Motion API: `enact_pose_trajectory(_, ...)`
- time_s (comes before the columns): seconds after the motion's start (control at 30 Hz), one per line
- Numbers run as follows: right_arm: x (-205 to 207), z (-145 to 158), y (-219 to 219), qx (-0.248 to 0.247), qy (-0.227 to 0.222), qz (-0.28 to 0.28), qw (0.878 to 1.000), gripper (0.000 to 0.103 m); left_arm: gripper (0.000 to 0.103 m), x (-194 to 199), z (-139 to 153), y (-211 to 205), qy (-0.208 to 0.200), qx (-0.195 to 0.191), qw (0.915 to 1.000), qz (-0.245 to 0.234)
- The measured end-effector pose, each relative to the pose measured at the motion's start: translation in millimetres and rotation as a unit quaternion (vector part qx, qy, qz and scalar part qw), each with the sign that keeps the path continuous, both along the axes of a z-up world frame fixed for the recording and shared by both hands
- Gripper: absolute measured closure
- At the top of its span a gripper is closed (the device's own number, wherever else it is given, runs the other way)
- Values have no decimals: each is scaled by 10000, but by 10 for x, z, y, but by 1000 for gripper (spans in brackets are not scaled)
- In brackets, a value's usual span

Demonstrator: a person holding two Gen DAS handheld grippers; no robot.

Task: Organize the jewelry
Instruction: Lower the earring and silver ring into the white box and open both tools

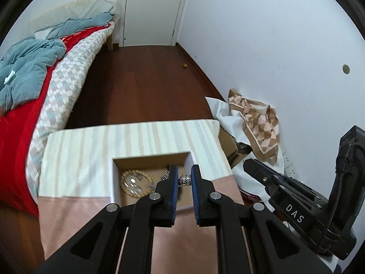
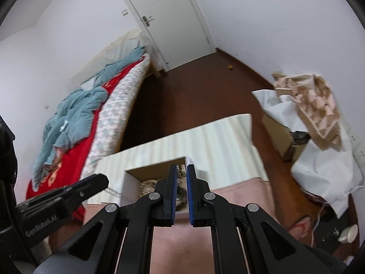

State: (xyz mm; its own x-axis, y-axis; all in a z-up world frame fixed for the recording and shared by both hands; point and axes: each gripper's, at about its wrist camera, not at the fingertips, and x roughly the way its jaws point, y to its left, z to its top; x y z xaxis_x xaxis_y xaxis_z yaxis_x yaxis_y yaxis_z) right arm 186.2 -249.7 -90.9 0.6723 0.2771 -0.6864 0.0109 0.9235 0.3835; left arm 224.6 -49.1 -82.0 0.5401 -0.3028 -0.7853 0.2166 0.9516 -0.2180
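Jewelry piece, silver [image 1: 185, 179]: pinched between the blue pads of the left gripper [image 1: 184, 178], above the box.
Beaded ring [image 1: 136, 183]: lying on the box floor, left part.
Box [image 1: 150, 157]: open cardboard recess in a striped cloth [image 1: 127, 137] surface, bed [image 1: 29, 105] to its left.
Left gripper: fingers clamped on the silver piece.
Right gripper [image 2: 181, 171]: fingers almost together, nipping a small pale metallic item [image 2: 181, 170] at the tips; what kind cannot be told.
Patterned scarf [image 1: 257, 123]: draped over white fabric at far right.
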Motion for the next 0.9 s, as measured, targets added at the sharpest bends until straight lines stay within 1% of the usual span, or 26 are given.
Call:
enact_pose_trajectory(0.07, 112, -2, 83, 18, 55, 89, 9999, 95, 94, 101, -41, 80, 73, 32, 10000, 48)
enact_pose_trajectory(0.13, 285, -62, 192, -1, 216, 235, 9995, 95, 94, 196, -123, 176, 177, 72, 9997, 133)
enact_pose_trajectory(0.27, 559, -291, 342, 31, 648, 477, 9968, 95, 94, 306, -365, 327, 458, 151, 9984, 301)
enact_pose_trajectory(0.4, 784, -511, 459, -124, 1013, 695, 9923, 95, 94, 363, -634, 445, 739, 340, 9957, 445)
enact_pose_trajectory(0.5, 947, -642, 513, -329, 1239, 789, 9886, 95, 94, 386, -818, 467, 950, 479, 9932, 479)
enact_pose_trajectory(0.57, 1036, -715, 538, -438, 1391, 828, 9858, 95, 92, 402, -900, 487, 1058, 558, 9911, 580)
enact_pose_trajectory(0.67, 1153, -816, 555, -616, 1590, 863, 9816, 95, 90, 447, -977, 517, 1272, 751, 9856, 826)
enact_pose_trajectory(0.77, 1241, -898, 538, -650, 1786, 858, 9780, 94, 89, 464, -963, 548, 1251, 831, 9840, 958)
enact_pose_trajectory(0.83, 1275, -937, 515, -594, 1886, 859, 9765, 94, 84, 461, -916, 573, 1149, 880, 9840, 1035)
enact_pose_trajectory(0.87, 1283, -947, 509, -612, 1919, 843, 9759, 94, 76, 469, -897, 581, 1107, 913, 9838, 1075)
enact_pose_trajectory(0.9, 1286, -956, 504, -601, 1948, 846, 9753, 94, 63, 468, -869, 599, 1052, 941, 9835, 1131)
